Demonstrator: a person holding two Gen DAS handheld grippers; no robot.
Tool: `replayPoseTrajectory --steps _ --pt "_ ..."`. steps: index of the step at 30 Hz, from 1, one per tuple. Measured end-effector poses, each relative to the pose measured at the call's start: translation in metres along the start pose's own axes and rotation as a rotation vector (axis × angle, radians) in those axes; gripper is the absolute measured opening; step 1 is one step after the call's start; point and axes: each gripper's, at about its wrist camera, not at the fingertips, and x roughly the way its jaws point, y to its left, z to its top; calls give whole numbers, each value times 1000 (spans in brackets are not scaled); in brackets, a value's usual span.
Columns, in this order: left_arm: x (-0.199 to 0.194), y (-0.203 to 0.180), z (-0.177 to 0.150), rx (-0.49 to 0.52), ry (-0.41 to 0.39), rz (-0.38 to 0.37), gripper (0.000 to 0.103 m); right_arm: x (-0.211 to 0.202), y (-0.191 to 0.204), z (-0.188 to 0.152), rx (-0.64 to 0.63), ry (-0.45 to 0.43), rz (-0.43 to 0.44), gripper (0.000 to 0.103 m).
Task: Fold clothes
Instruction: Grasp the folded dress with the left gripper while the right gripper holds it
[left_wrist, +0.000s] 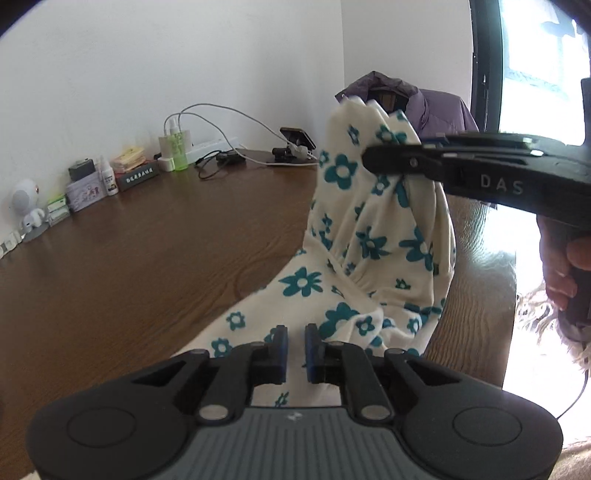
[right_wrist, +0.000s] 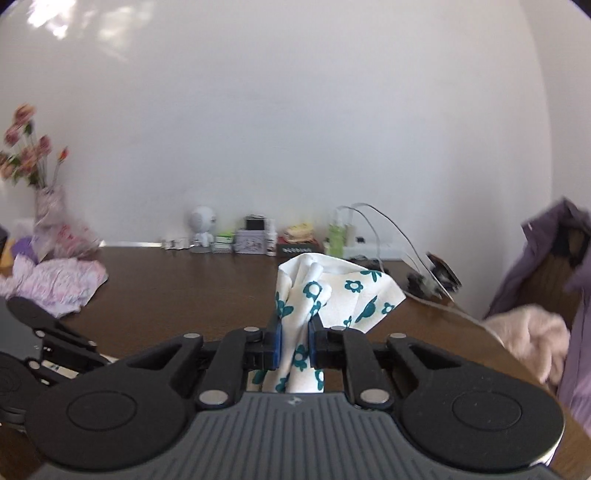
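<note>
Both grippers pinch the flowery cloth (left_wrist: 369, 236): left gripper (left_wrist: 295, 349) low by the table (left_wrist: 147, 258), right gripper (right_wrist: 295, 347) lifting its bunched end up and rightward.

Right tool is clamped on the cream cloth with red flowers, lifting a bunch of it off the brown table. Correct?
Almost. The flowers on the cloth are teal, not red, as the right wrist view shows. The right tool is clamped on it, above the brown table.
</note>
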Motion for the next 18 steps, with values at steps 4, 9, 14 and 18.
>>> replayPoseTrajectory --steps 4,9,14,18 --pt "-22 15 -12 -111 -46 -7 19 -1 46 6 -272 0 144 12" --pt "-77 37 -40 -219 -121 125 20 3 85 -10 -495 81 298 12" --pt "-113 43 -34 -259 -248 87 21 -1 119 -32 -648 139 367 12" --pt "-100 29 -9 -179 -270 -4 21 1 124 -37 -683 150 370 12"
